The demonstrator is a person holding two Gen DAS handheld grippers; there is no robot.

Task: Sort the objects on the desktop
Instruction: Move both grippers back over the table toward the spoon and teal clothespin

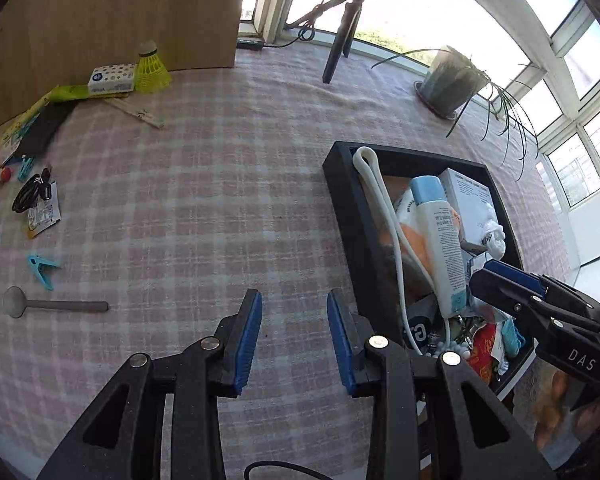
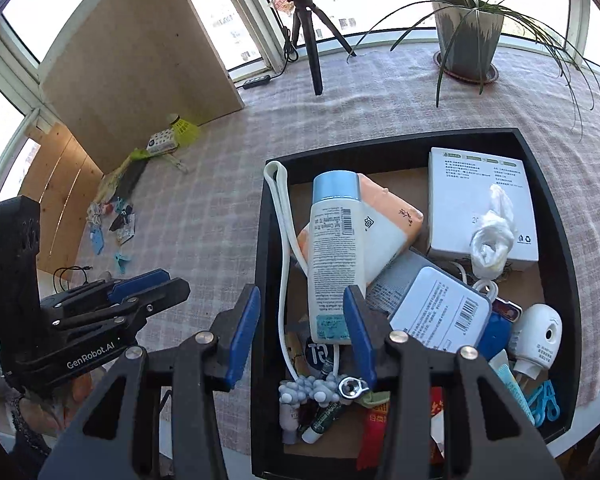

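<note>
While the left gripper (image 1: 294,340) hangs released and empty above the cloth, we note a spoon (image 1: 52,305) and blue clip (image 1: 42,266) unsorted. From the right wrist, the right gripper (image 2: 300,336), likewise parted and empty, overhangs the well-filled black tray (image 2: 266,280); roughly half remains.

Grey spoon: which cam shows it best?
Left wrist view. The grey spoon lies in full on the checked tablecloth, bowl and handle unobstructed, left of the open left hand-held gripper. In the right wrist view I cannot make it out; that region sits behind the left hand-held gripper's body.
</note>
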